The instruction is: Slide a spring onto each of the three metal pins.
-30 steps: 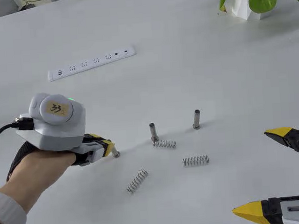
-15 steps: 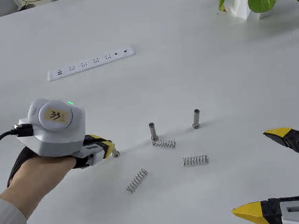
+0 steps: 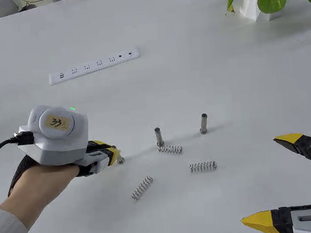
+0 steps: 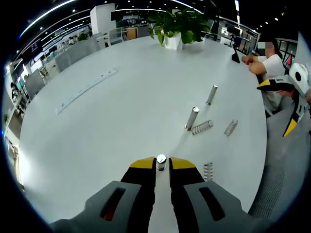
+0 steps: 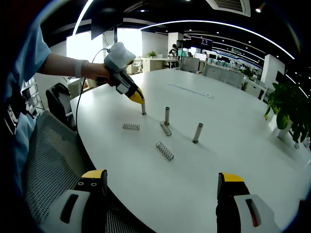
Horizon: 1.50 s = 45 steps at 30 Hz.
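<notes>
Head view: we see three springs lying loose, all pins bare; left fingers pinch one pin; right fingers gape empty.

1. A short silver metal pin is clamped upright between the yellow-tipped jaws of the left claw.
2. A second pin and a third pin are seen standing on the round white desk.
3. A coiled wire spring is laid just beside the second pin.

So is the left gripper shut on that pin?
Shut on it: in its own view, the left gripper has its yellow tips pressed against both sides of the pin, with no gap showing.
</notes>
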Each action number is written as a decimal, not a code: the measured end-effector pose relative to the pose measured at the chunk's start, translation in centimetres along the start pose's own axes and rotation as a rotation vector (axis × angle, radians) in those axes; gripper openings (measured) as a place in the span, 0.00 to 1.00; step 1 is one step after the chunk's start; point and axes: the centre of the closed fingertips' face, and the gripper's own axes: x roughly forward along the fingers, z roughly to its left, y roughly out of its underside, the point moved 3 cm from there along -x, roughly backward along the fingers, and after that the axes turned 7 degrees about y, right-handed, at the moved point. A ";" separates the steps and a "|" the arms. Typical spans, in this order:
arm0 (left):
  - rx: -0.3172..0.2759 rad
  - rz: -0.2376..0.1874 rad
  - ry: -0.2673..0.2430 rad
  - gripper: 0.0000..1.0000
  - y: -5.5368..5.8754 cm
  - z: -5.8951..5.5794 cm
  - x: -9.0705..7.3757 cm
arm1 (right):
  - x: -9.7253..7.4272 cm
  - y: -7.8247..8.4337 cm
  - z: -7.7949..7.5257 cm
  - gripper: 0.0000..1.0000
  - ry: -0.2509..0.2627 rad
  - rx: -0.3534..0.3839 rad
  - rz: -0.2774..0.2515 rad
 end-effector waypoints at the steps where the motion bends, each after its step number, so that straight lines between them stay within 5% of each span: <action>1: 0.002 -0.003 -0.002 0.09 0.0 0.0 0.0 | 0.0 0.0 0.0 0.94 0.000 0.000 0.000; 16: -0.011 -0.050 -0.025 0.46 0.5 -0.1 0.0 | 0.1 0.3 0.0 0.95 0.005 0.005 -0.002; 24: -0.101 -0.144 -0.006 0.75 0.5 -0.5 -0.4 | 0.1 0.3 -0.5 0.95 0.013 0.006 0.003; 31: -0.120 -0.216 -0.016 0.99 0.0 -0.3 -0.8 | 0.2 0.5 -0.9 0.96 0.015 0.004 0.012; 45: -0.122 -0.254 -0.024 0.99 0.0 -0.8 -2.3 | 0.5 0.4 -1.6 0.97 0.007 -0.015 0.020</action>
